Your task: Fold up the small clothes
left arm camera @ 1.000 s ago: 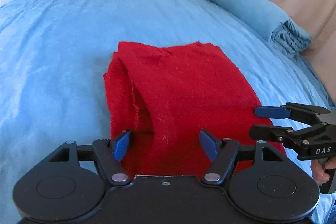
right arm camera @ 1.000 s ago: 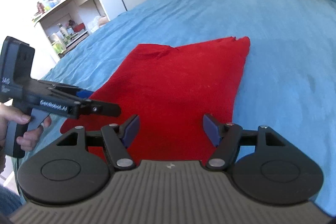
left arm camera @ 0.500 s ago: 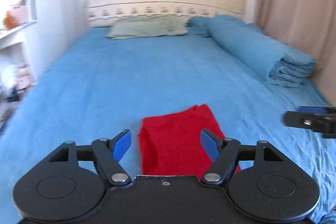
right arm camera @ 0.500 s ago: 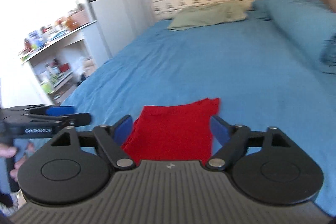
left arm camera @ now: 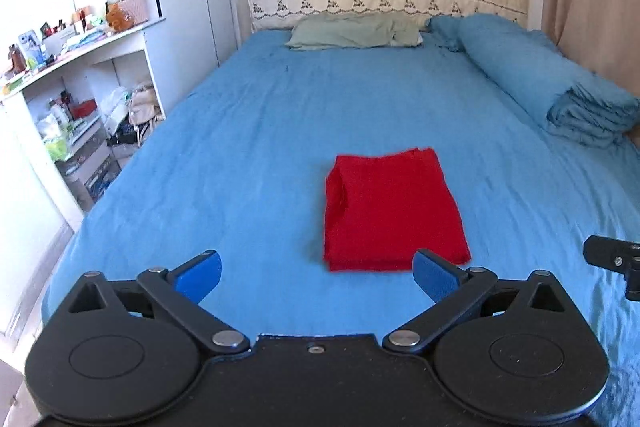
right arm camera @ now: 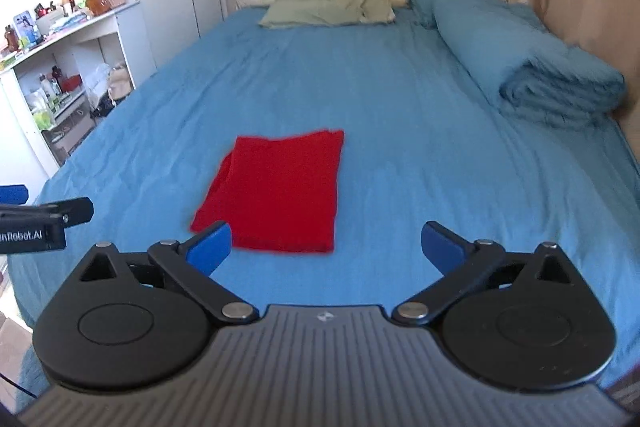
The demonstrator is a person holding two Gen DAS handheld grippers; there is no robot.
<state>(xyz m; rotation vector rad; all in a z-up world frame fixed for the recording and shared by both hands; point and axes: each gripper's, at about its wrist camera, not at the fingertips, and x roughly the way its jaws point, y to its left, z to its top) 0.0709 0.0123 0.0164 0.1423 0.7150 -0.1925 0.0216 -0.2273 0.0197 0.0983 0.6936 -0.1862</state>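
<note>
Both grippers have been drawn back and raised since a second ago, so that the red garment [left arm camera: 390, 209], which then filled the view between the fingers, is now seen small and whole on the blue bedsheet [left arm camera: 248, 147]. The left gripper [left arm camera: 316, 273] is held with its jaws spread wide and nothing between them; the garment lies ahead of it, slightly toward its right finger, clear of both pads. The right gripper [right arm camera: 326, 247] is likewise spread and empty, with the garment [right arm camera: 276, 189] ahead and toward its left finger. A compact folded rectangle is presented, so the fold is judged finished or nearly so. Along the garment's left edge the layers are seen gaping a little; should that edge be brushed or snagged by a returning finger, the stack could be pulled apart. On soft bedding, a press nearby could also tilt the pile and slide its layers askew.
</note>
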